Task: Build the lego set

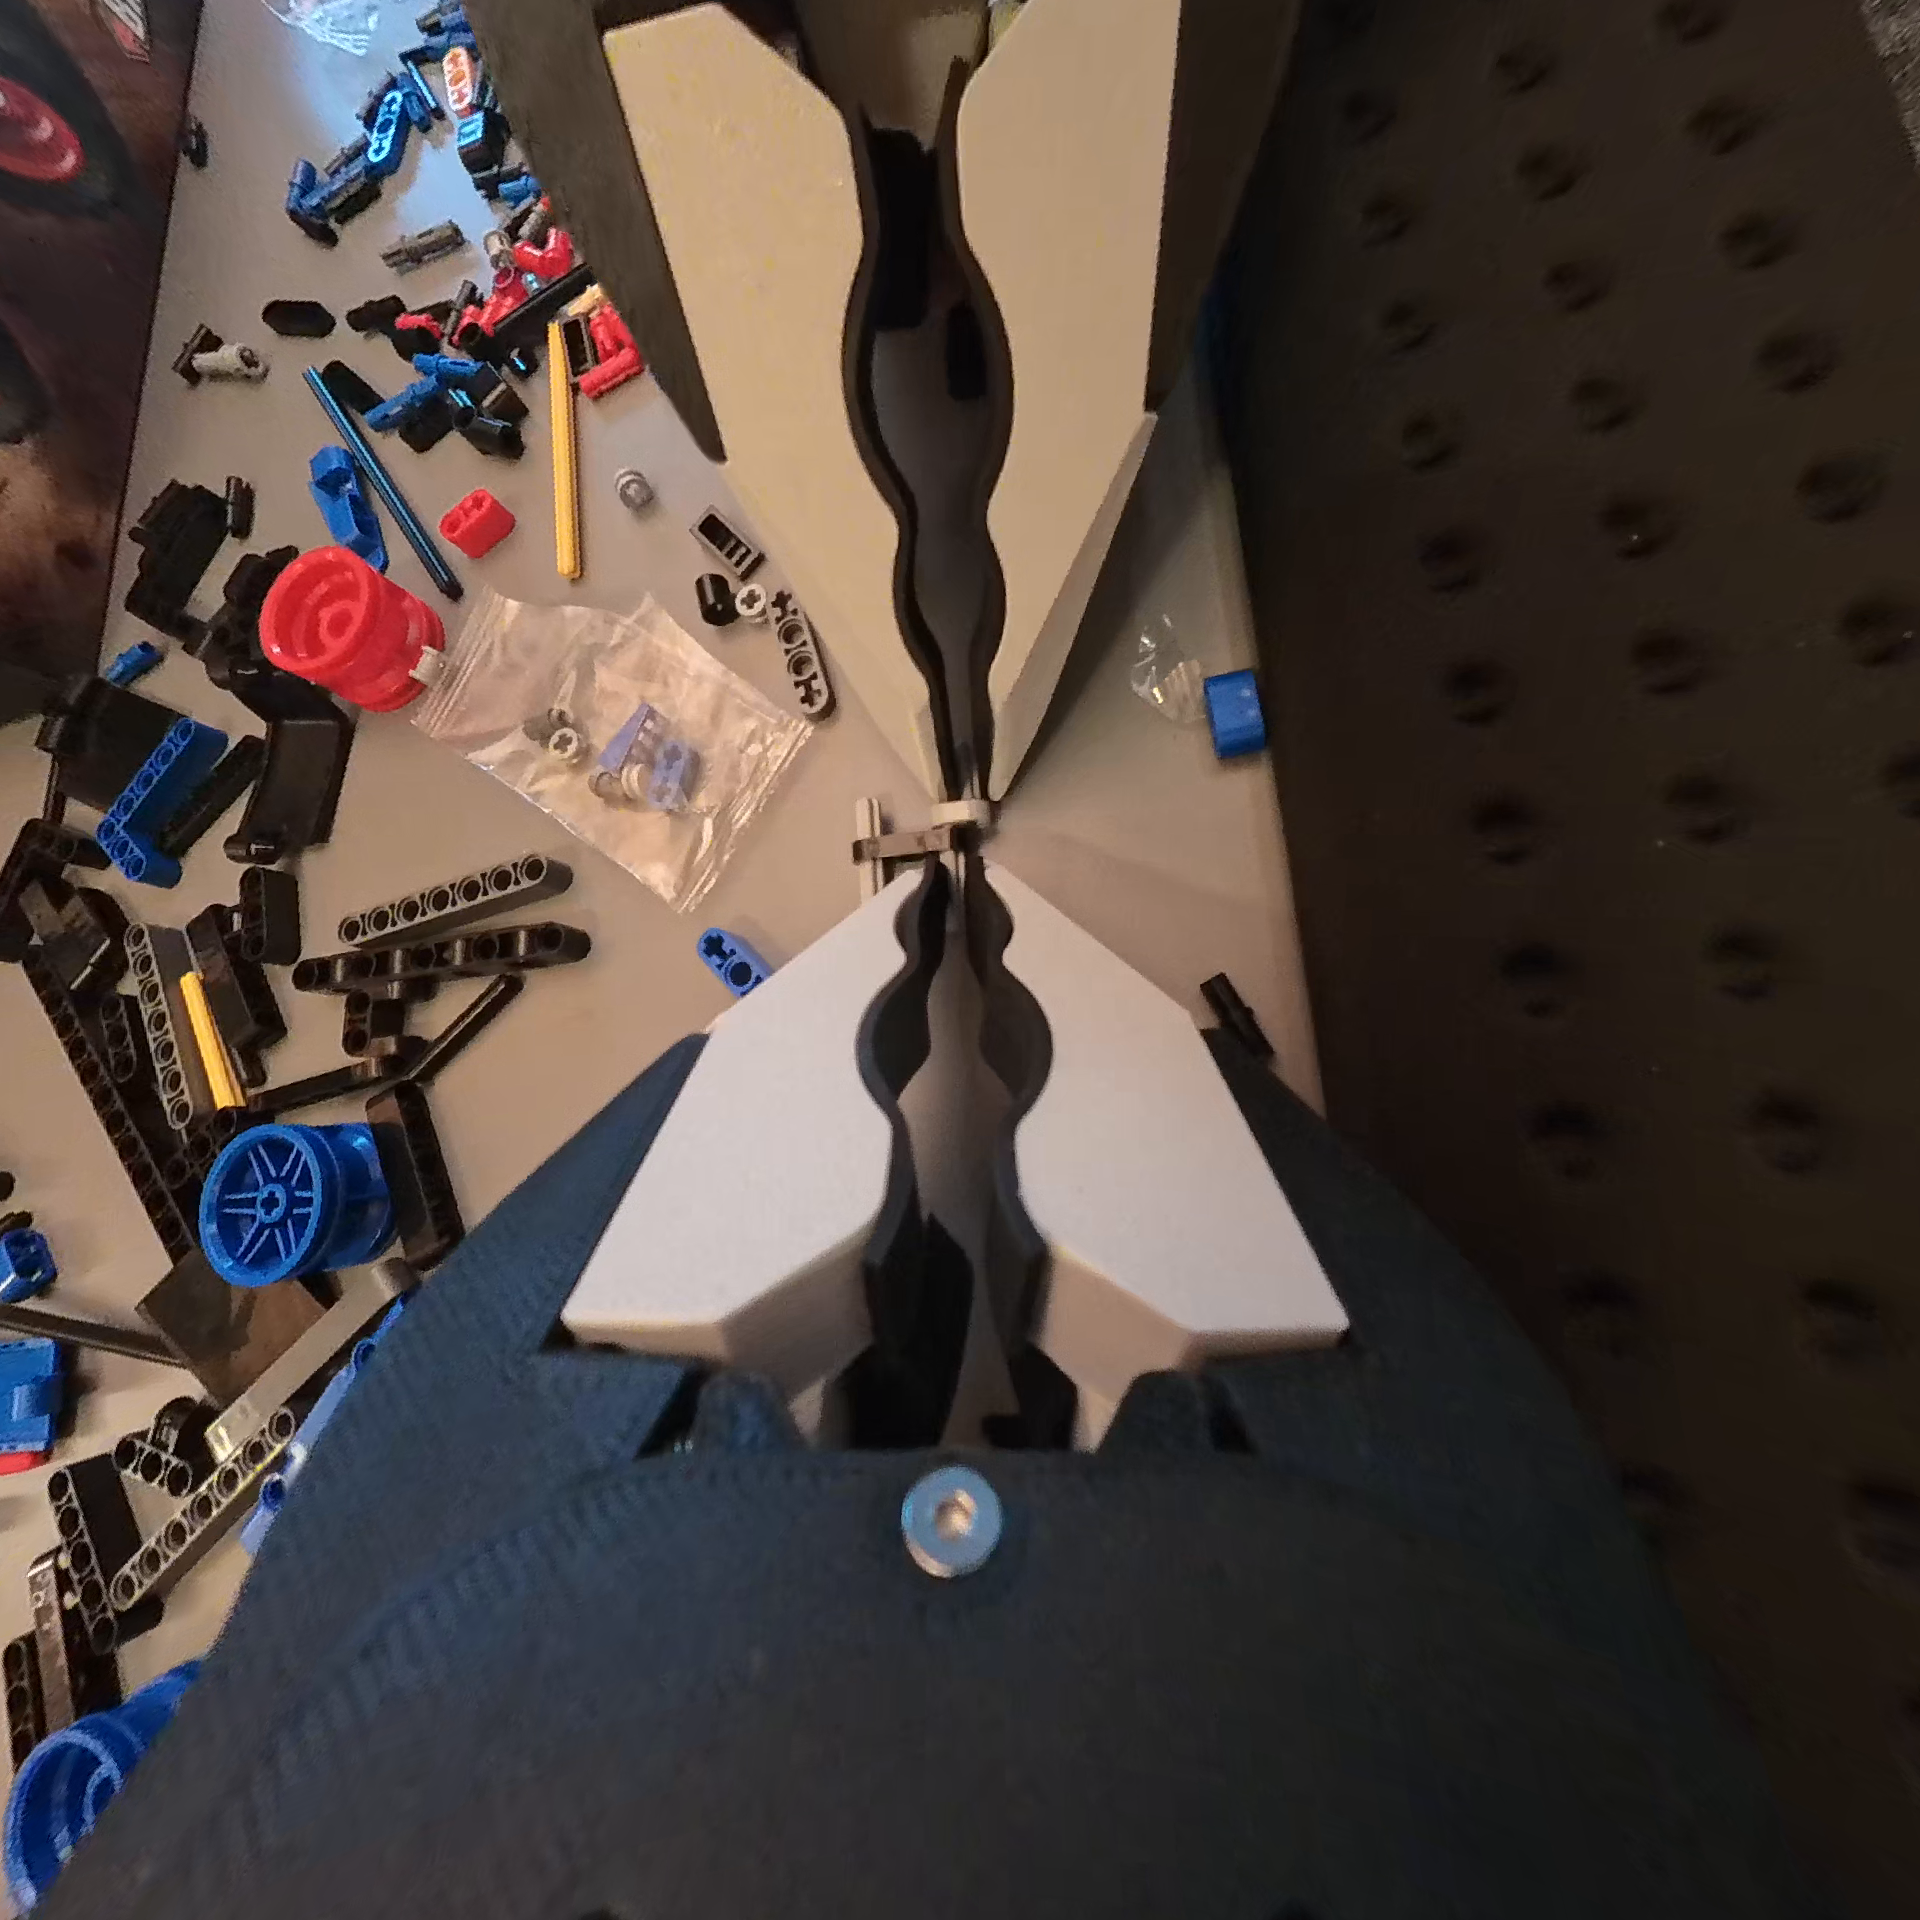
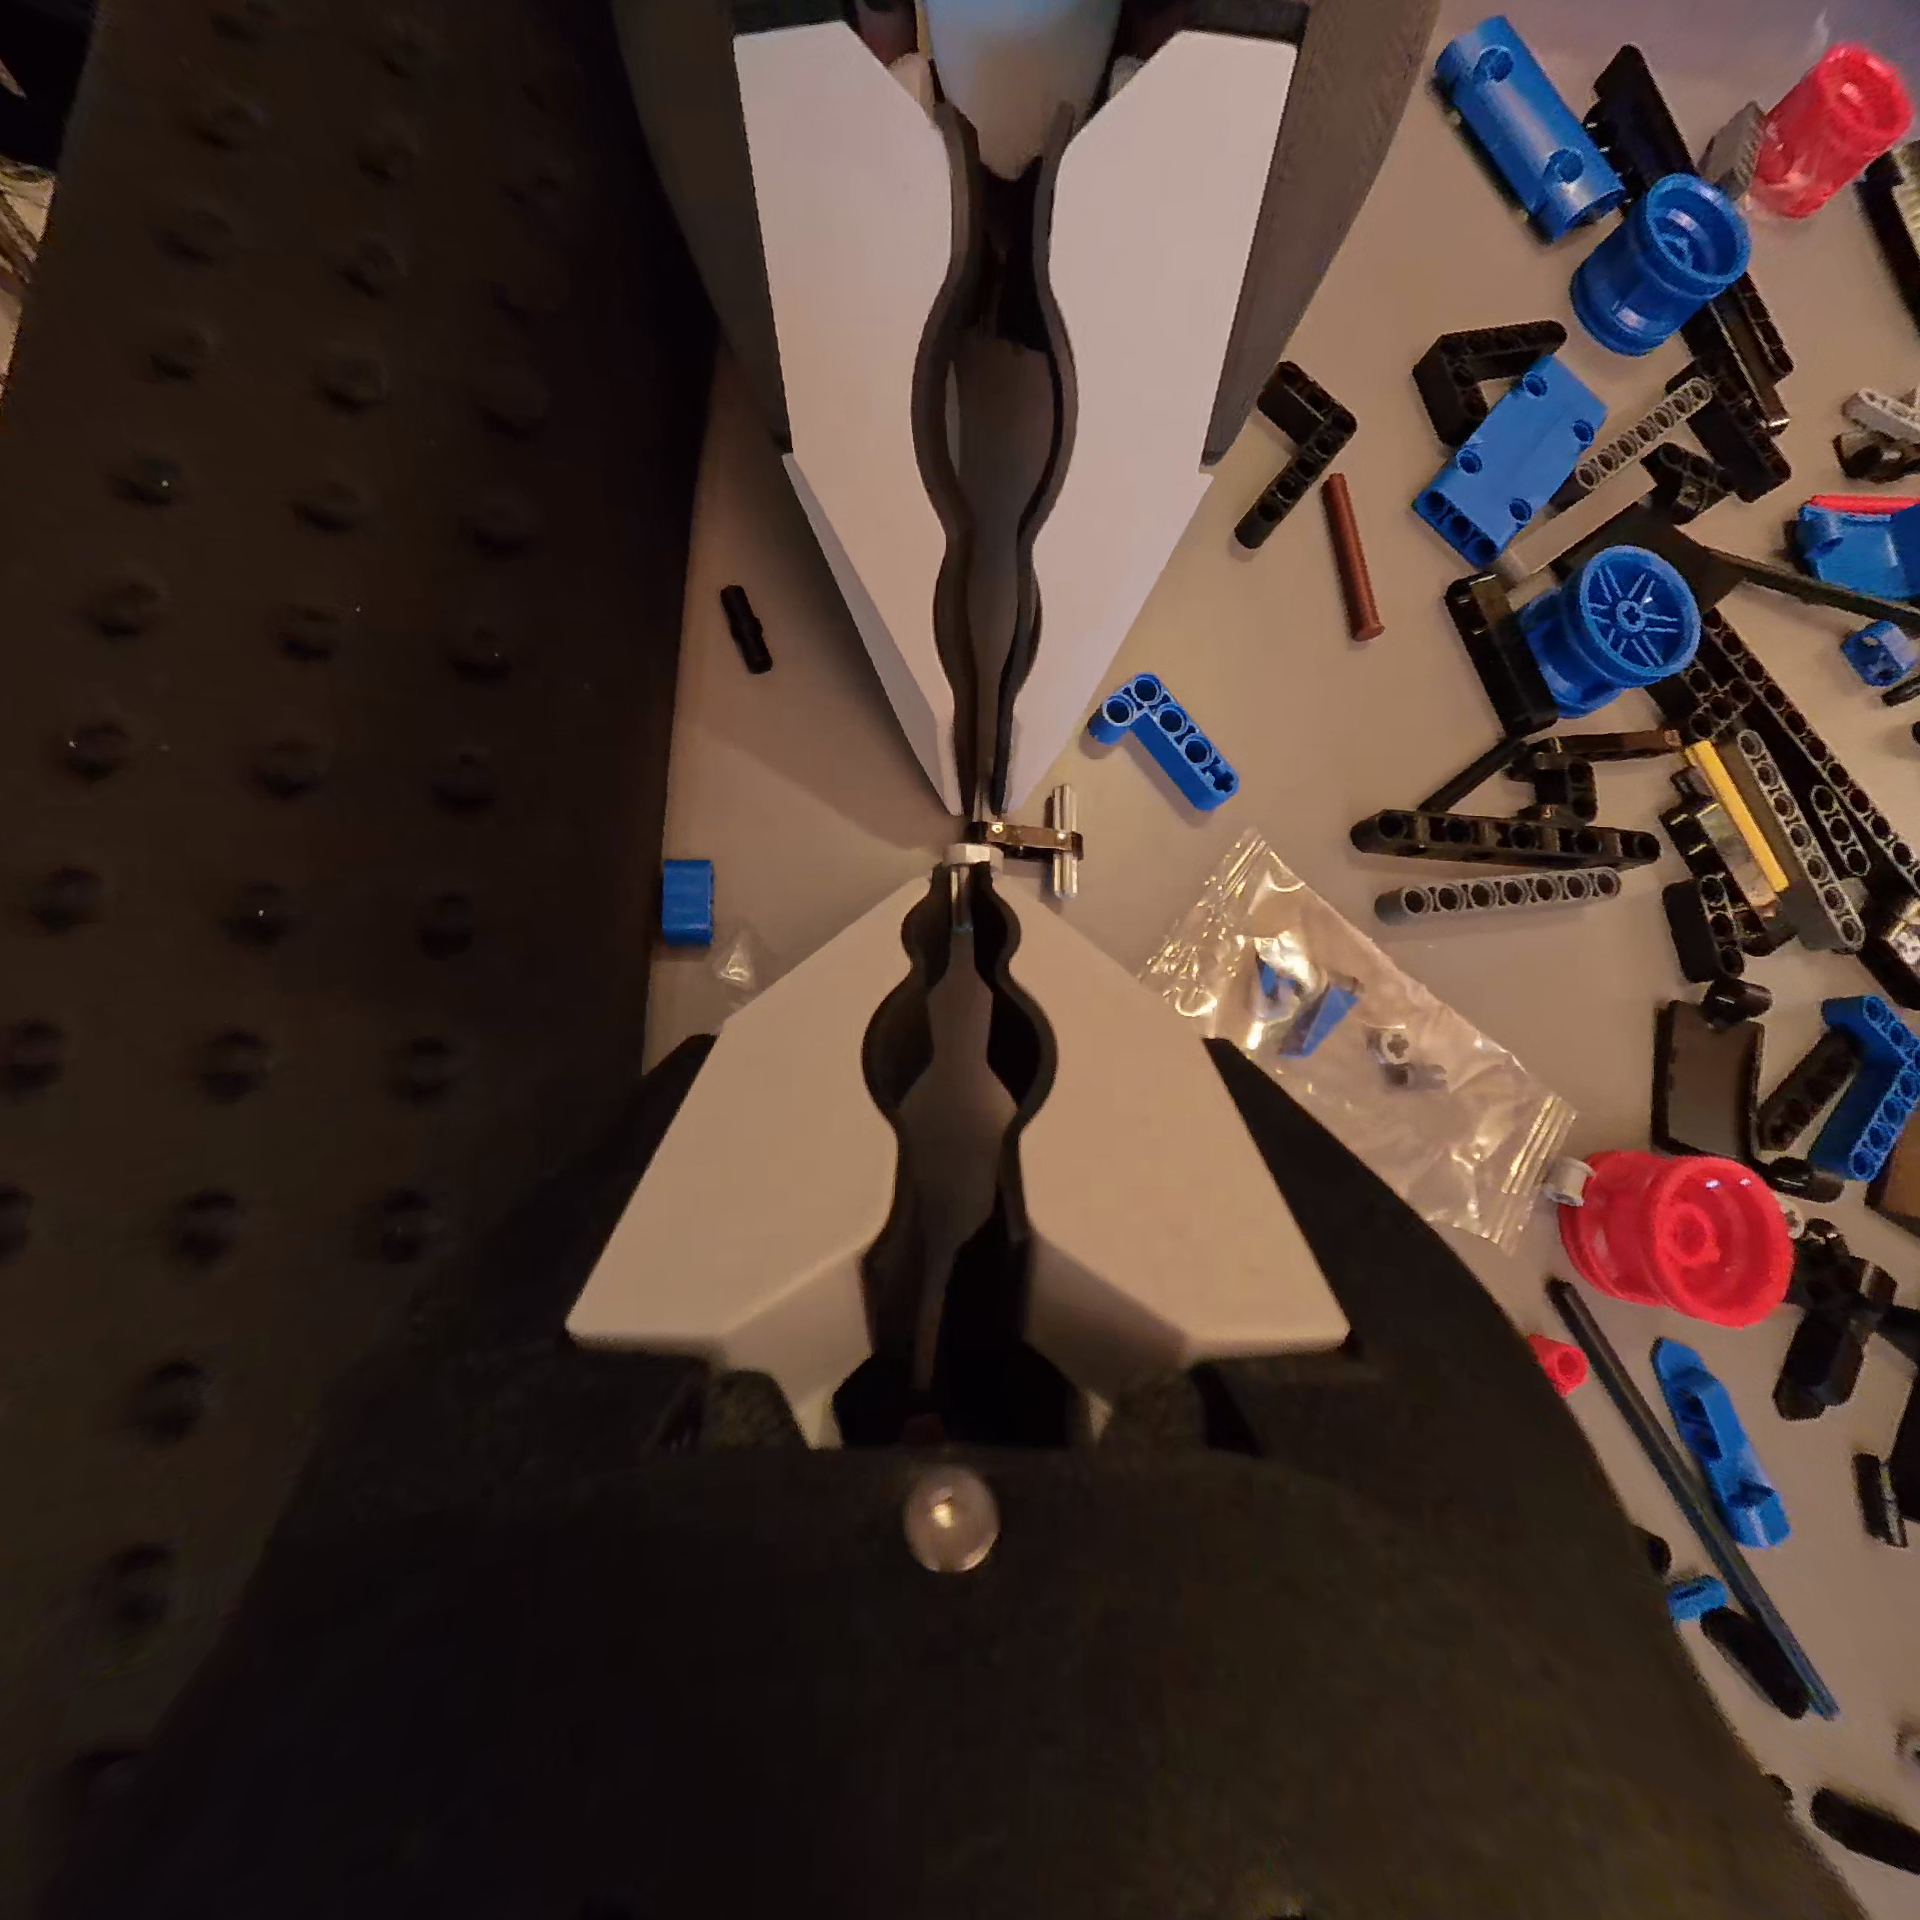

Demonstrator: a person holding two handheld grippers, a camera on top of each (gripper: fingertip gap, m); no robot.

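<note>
My two grippers meet tip to tip above the grey table (image 1: pixel 1122 894). In the left wrist view my left gripper (image 1: pixel 951 878) comes from below, shut on a thin black liftarm (image 1: pixel 902 846) that carries a short light grey axle (image 1: pixel 871 847) at its free end. My right gripper (image 1: pixel 961 784) comes from above, shut on a small white bush (image 1: pixel 961 812) that touches the liftarm. In the right wrist view my right gripper (image 2: pixel 964 885) holds the white bush (image 2: pixel 968 857). My left gripper (image 2: pixel 982 802) holds the liftarm (image 2: pixel 1029 834) with its axle (image 2: pixel 1062 842).
Loose black, blue and red pieces cover the table, with a clear bag of small parts (image 1: pixel 623 738), a red wheel (image 1: pixel 348 629), a blue wheel (image 1: pixel 281 1195) and a blue L-beam (image 2: pixel 1164 743). A dark studded mat (image 1: pixel 1610 831) borders the table. A blue brick (image 1: pixel 1234 712) lies at its edge. Less than 4 cm separates the two grippers' tips. About 4 cm separates my right fingertips from the blue brick (image 1: pixel 1234 712). My right wrist view (image 2: pixel 689 883) looks at it from another angle.
</note>
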